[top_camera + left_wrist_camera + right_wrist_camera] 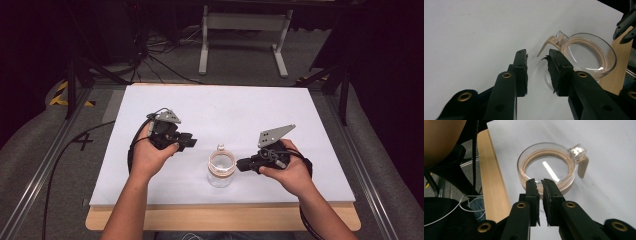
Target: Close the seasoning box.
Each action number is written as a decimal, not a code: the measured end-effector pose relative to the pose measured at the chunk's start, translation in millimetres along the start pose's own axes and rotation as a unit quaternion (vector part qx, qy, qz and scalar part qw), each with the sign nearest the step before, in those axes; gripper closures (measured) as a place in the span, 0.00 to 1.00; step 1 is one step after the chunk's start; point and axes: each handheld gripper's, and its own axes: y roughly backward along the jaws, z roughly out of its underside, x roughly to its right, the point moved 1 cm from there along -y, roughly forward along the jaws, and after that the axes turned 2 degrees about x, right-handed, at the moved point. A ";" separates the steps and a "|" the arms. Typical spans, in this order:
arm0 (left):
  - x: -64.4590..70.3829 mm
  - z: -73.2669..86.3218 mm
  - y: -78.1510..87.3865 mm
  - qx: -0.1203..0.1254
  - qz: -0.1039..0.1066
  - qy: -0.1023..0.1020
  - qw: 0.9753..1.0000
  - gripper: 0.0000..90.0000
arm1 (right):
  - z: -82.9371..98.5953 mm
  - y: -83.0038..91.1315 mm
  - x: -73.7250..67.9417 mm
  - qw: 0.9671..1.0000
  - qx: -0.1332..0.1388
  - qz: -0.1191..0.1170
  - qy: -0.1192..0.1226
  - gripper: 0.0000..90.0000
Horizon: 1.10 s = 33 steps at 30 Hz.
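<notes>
We see a clear glass jar (221,170) standing upright on the white counter (225,107), near the middle of its near edge. A tan ring runs round inside its rim, and a small clear clasp (220,147) sits on the far side of the rim.

In the high view the left gripper (186,142) is held in the left hand (150,155), up and to the left of the jar and apart from it, its jaws pointing toward the jar. In the left gripper view its jaws stand parted with a clear gap between the pads, and nothing lies in that gap; the jar (589,55) sits beyond the right-hand jaw, with a tan tab (545,45) sticking out from under the clasp (561,38).

The right gripper (241,164) is held in the right hand (287,172), just beside the jar on its right, its tips at or very near the glass wall. In the right gripper view its jaws are nearly together, only a thin slit between the pads, and we see nothing clamped between them; their tips reach the near rim of the jar (547,167), and we cannot tell whether they touch it.

The counter's wooden base (225,215) shows as a strip along the near edge.
</notes>
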 end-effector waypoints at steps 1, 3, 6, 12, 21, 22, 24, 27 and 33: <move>-0.6 1.4 1.7 0.002 -0.002 0.000 1.000 0.76 | -1.0 2.2 1.1 1.000 0.004 0.003 0.002 0.89; -0.8 3.4 4.3 0.002 -0.006 0.006 1.000 0.76 | -3.0 7.5 3.3 1.000 0.014 0.007 -0.001 0.86; -1.6 6.0 6.9 0.006 -0.008 0.010 1.000 0.76 | -4.7 13.0 6.0 1.000 0.024 0.013 -0.001 0.83; -3.6 11.0 12.6 0.004 -0.015 0.014 1.000 0.75 | -7.1 27.2 15.1 0.999 0.044 0.029 -0.006 0.77; -11.8 20.8 19.7 0.004 -0.029 0.030 0.999 0.73 | 4.0 46.1 48.3 0.995 0.054 0.077 -0.035 0.68; -13.3 21.7 19.6 0.004 -0.029 0.032 0.999 0.72 | 6.9 47.9 53.0 0.994 0.053 0.084 -0.042 0.67; -17.3 23.8 18.7 0.003 -0.030 0.035 0.999 0.72 | 10.9 49.9 59.4 0.993 0.053 0.090 -0.052 0.66; -21.8 26.2 16.7 0.003 -0.032 0.036 0.999 0.70 | 17.1 52.1 69.1 0.991 0.051 0.108 -0.056 0.65; -35.4 35.7 10.5 0.005 -0.038 0.047 0.998 0.67 | 31.4 54.2 90.3 0.988 0.044 0.133 -0.063 0.61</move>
